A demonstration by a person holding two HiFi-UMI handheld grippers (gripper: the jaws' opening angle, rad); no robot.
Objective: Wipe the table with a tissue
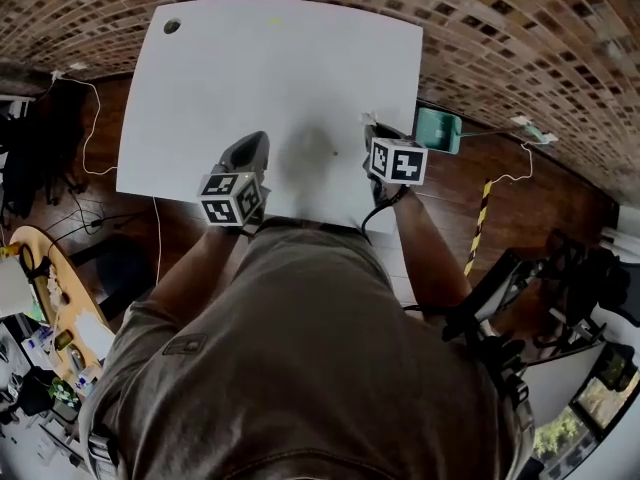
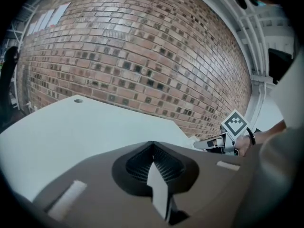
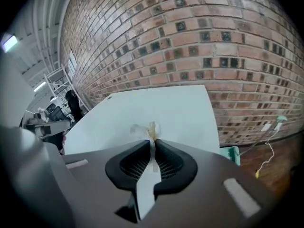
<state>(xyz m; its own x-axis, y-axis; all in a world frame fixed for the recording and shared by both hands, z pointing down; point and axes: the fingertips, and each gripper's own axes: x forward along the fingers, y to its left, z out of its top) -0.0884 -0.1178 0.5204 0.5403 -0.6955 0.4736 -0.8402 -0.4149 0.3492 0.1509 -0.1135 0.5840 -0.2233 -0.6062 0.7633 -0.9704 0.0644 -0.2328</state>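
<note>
The white table (image 1: 270,78) fills the middle of the head view. My right gripper (image 3: 153,141) is shut on a small crumpled white tissue (image 3: 148,128), which sticks out past the jaw tips above the table top (image 3: 166,106). In the head view this gripper (image 1: 376,130) sits near the table's right front corner, with the tissue (image 1: 368,118) at its tip. My left gripper (image 1: 256,140) hovers over the table's front edge, shut with nothing in it (image 2: 152,145). The left gripper view also shows the right gripper (image 2: 216,144) at the right.
A round cable hole (image 1: 172,26) is in the table's far left corner. A teal box (image 1: 438,129) stands on the floor beside the table's right edge. A brick wall (image 2: 142,56) rises behind the table. White cables (image 1: 92,118) trail on the wooden floor.
</note>
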